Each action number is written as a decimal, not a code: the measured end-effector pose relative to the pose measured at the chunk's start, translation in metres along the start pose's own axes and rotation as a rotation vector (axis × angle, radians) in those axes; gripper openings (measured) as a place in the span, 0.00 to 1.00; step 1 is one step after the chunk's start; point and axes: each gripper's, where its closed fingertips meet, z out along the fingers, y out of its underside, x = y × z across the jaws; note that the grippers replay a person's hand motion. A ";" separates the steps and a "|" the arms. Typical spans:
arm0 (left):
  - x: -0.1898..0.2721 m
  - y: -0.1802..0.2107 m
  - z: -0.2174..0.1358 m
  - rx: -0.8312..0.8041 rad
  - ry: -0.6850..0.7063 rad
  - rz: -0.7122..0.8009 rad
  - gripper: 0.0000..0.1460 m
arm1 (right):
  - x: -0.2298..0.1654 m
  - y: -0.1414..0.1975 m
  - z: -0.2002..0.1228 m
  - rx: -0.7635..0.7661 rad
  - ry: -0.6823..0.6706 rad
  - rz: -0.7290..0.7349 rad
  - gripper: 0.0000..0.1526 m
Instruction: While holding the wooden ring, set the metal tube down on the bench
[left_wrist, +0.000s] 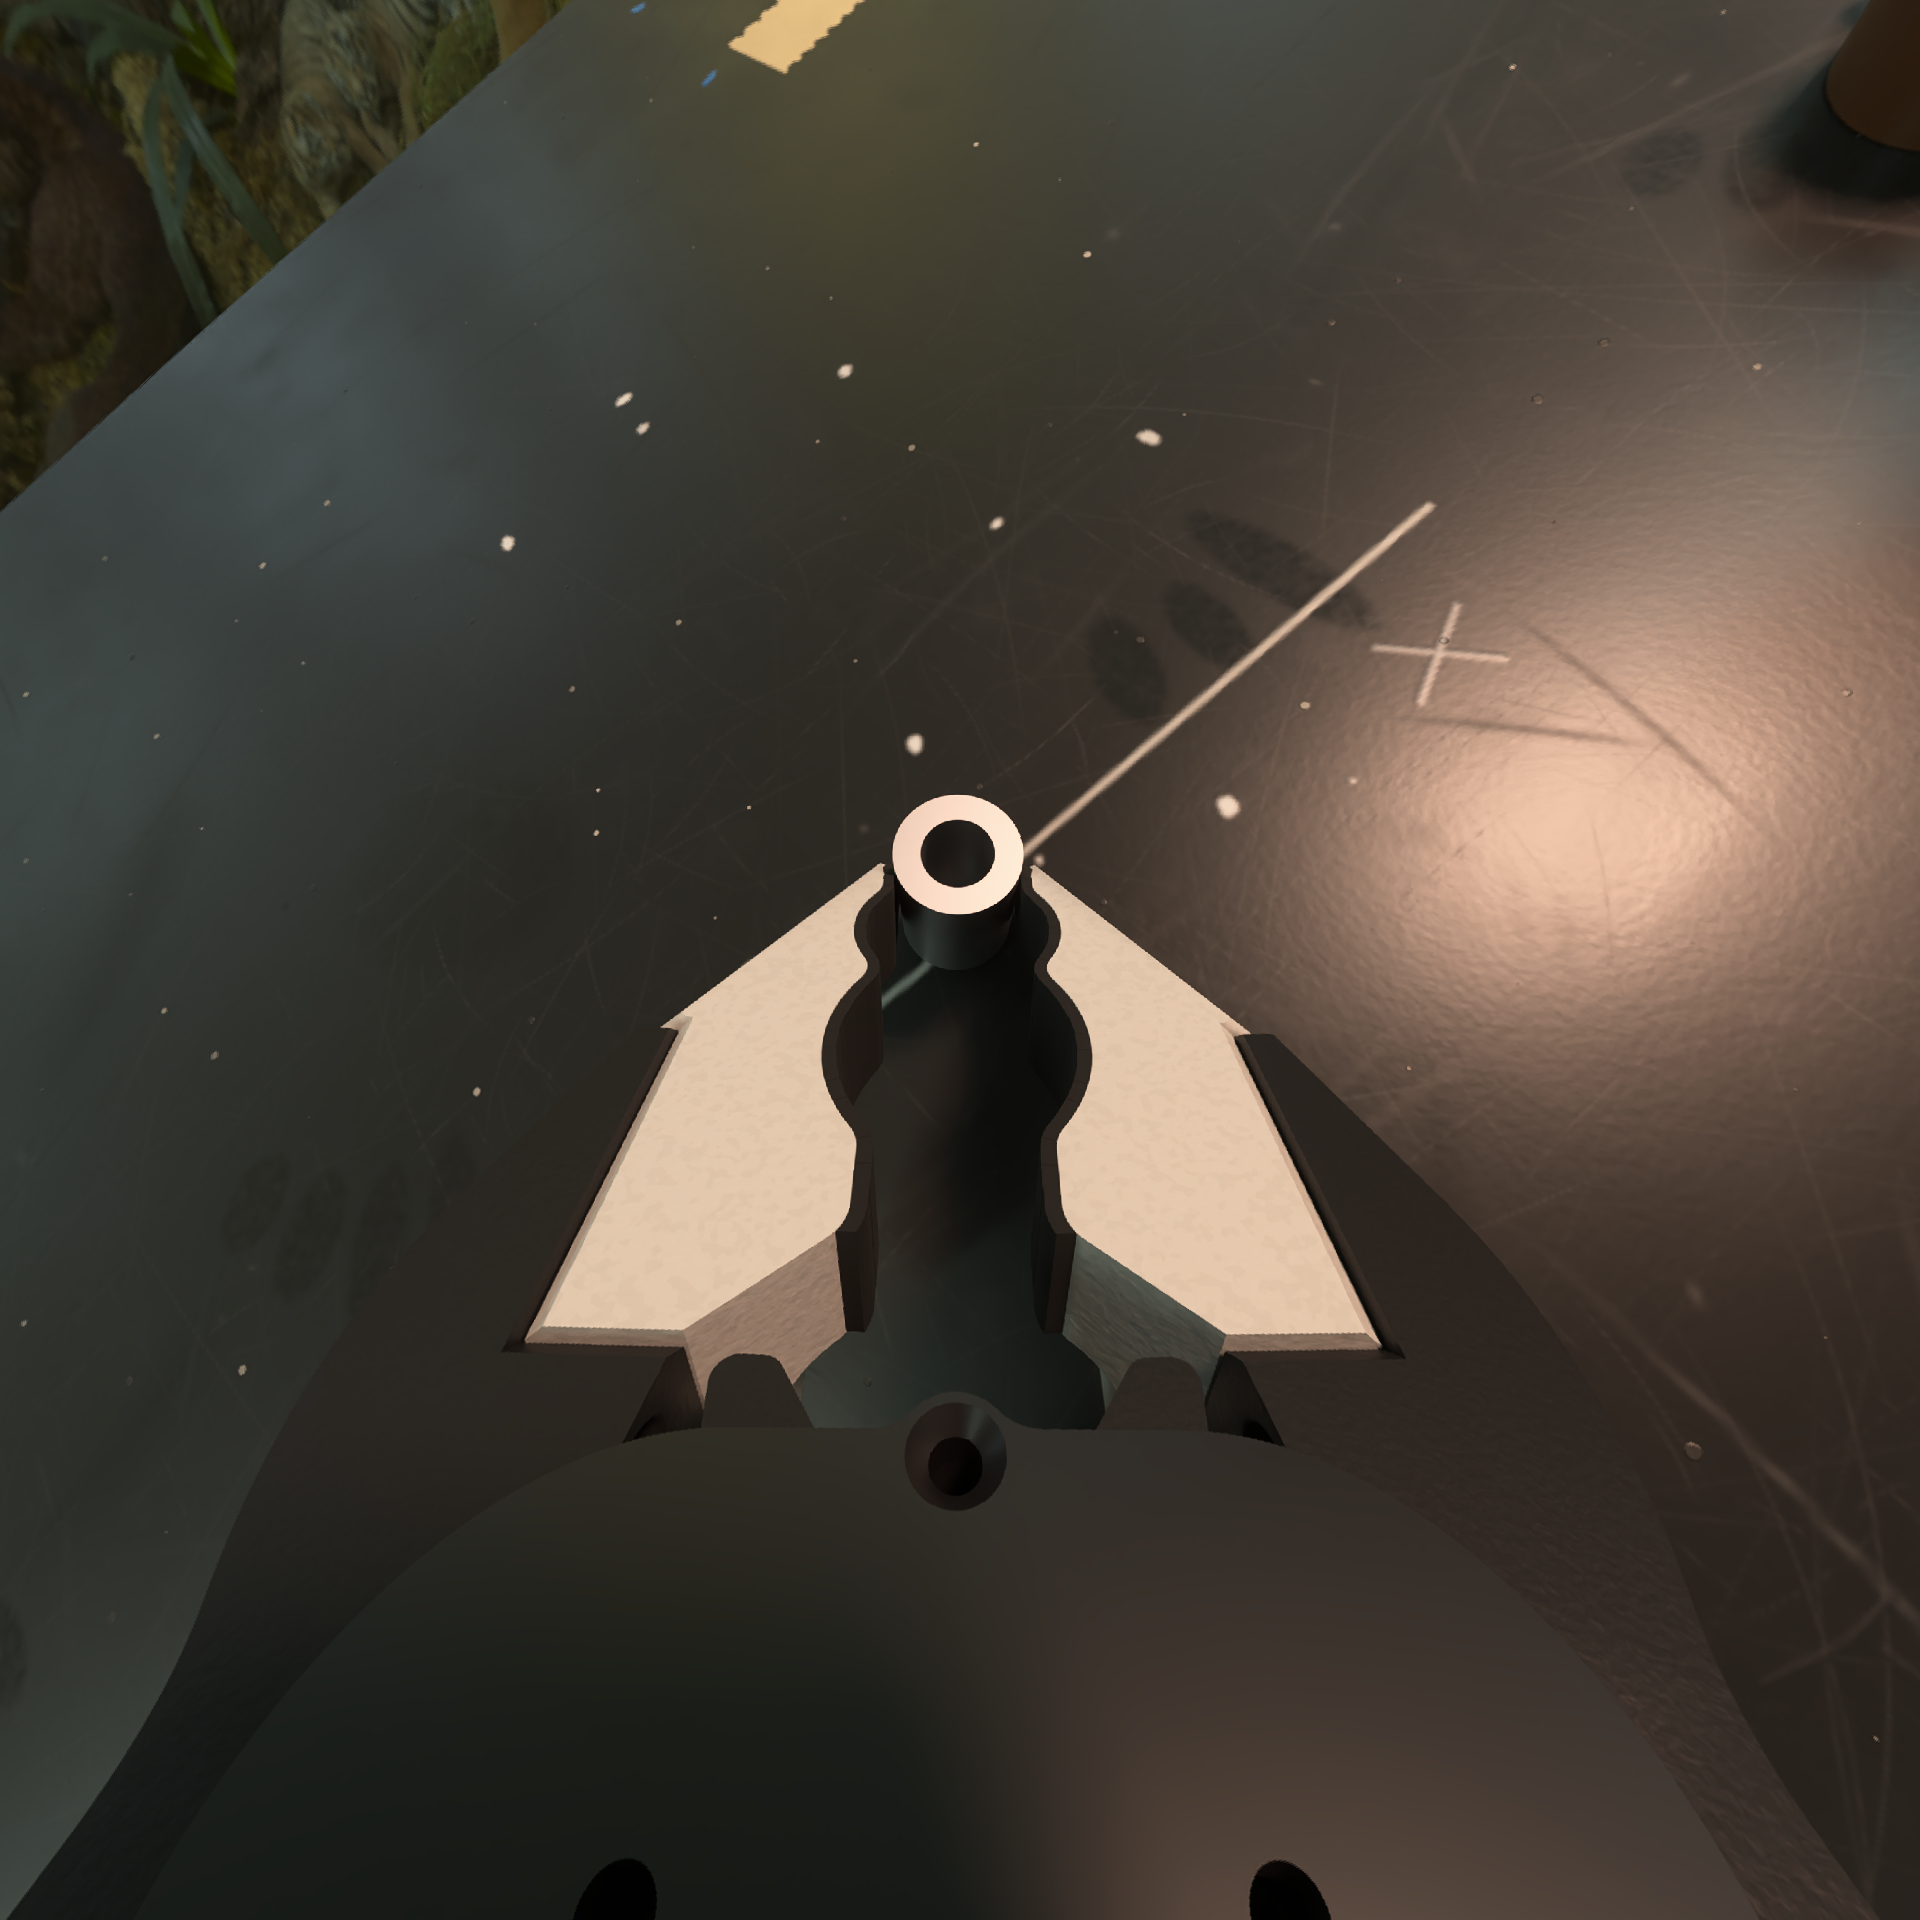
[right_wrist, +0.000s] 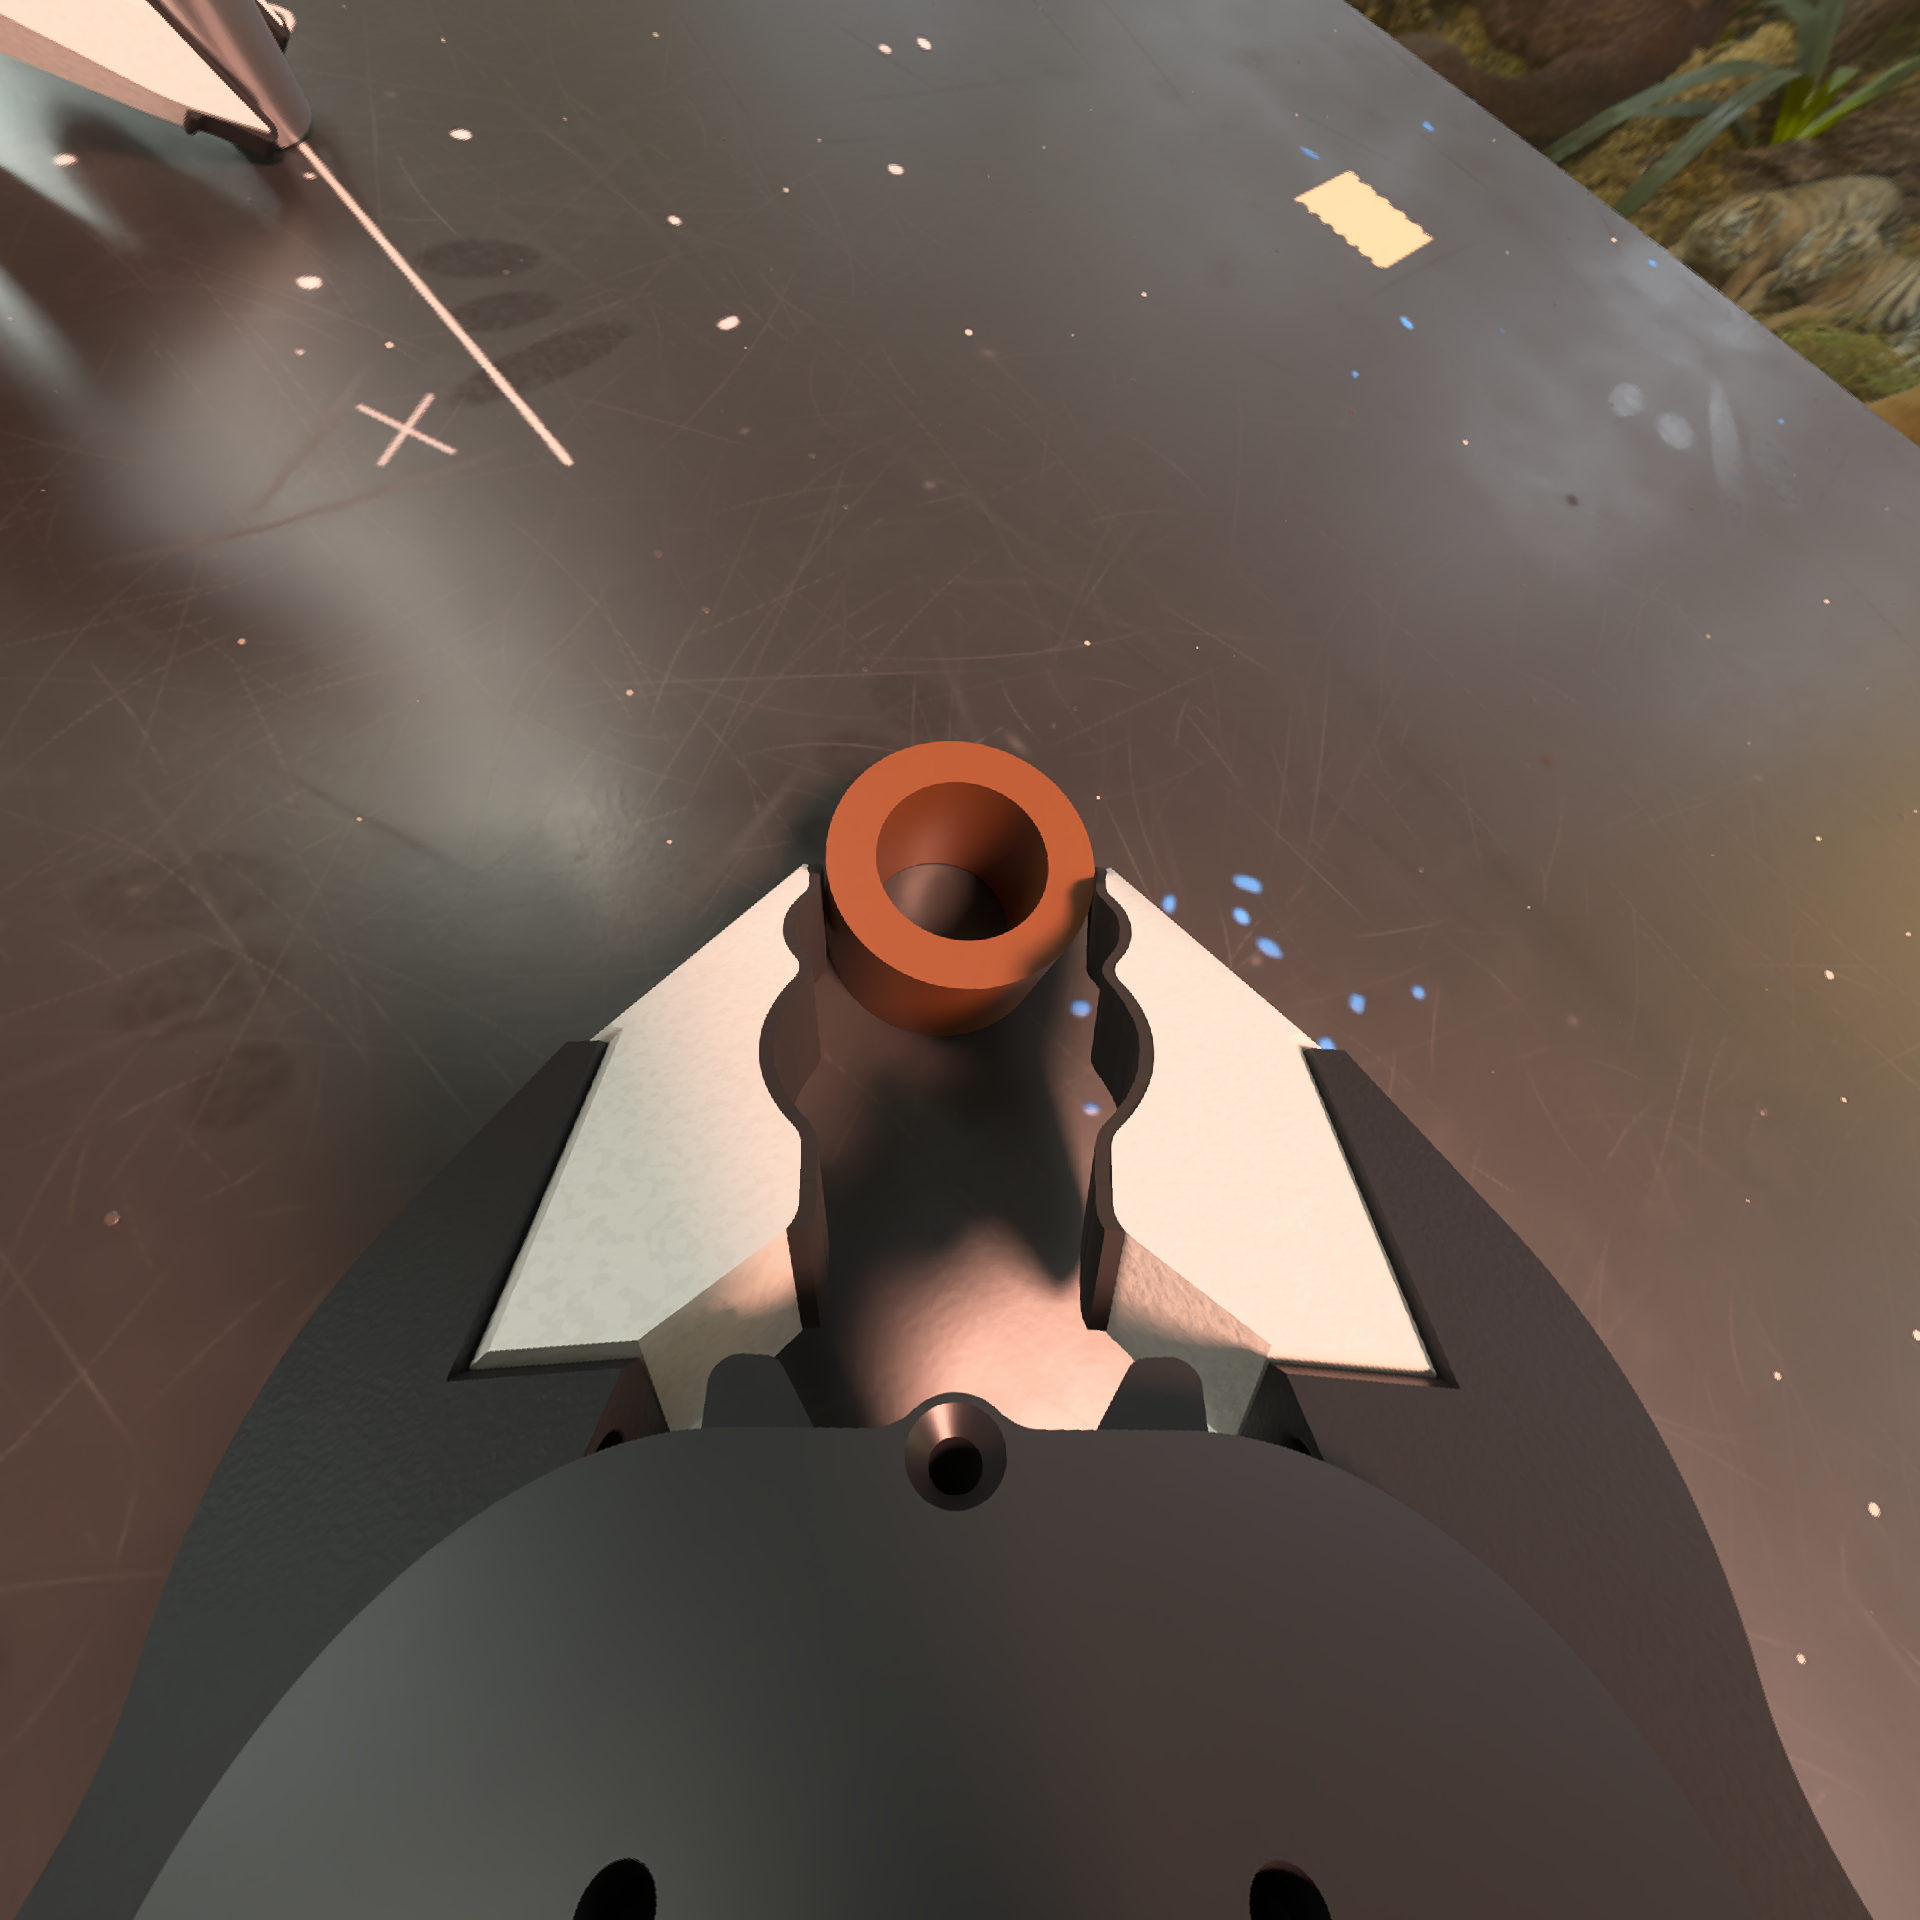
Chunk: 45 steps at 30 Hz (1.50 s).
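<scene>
In the left wrist view my left gripper (left_wrist: 958, 883) is shut on the metal tube (left_wrist: 956, 930), a short grey tube held upright at the fingertips with its open end facing the camera. In the right wrist view my right gripper (right_wrist: 956, 883) is shut on the wooden ring (right_wrist: 951, 997), a thick orange-brown ring held at the fingertips just above the bench (right_wrist: 1351, 623). The tube (right_wrist: 283, 99) also shows at the top left of that view, beside a left gripper finger (right_wrist: 156, 62). Its lower end is at or just above the bench; I cannot tell if it touches.
The bench (left_wrist: 520, 727) is dark and scratched, with a pale line (left_wrist: 1247, 655) and a cross mark (left_wrist: 1439, 652) between the grippers. A yellow patch (right_wrist: 1361, 218) lies near the far edge. Rocks and plants (left_wrist: 125, 208) lie beyond the edge.
</scene>
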 end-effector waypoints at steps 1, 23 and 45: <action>0.000 0.000 0.000 0.000 0.000 0.001 0.15 | 0.000 0.000 0.000 0.000 0.000 0.000 0.33; -0.001 -0.005 -0.001 0.024 -0.076 0.023 0.22 | -0.003 -0.001 0.001 -0.003 -0.012 0.010 0.33; 0.001 -0.003 0.001 0.007 -0.008 -0.032 0.21 | -0.004 -0.002 0.001 0.001 -0.012 -0.003 0.33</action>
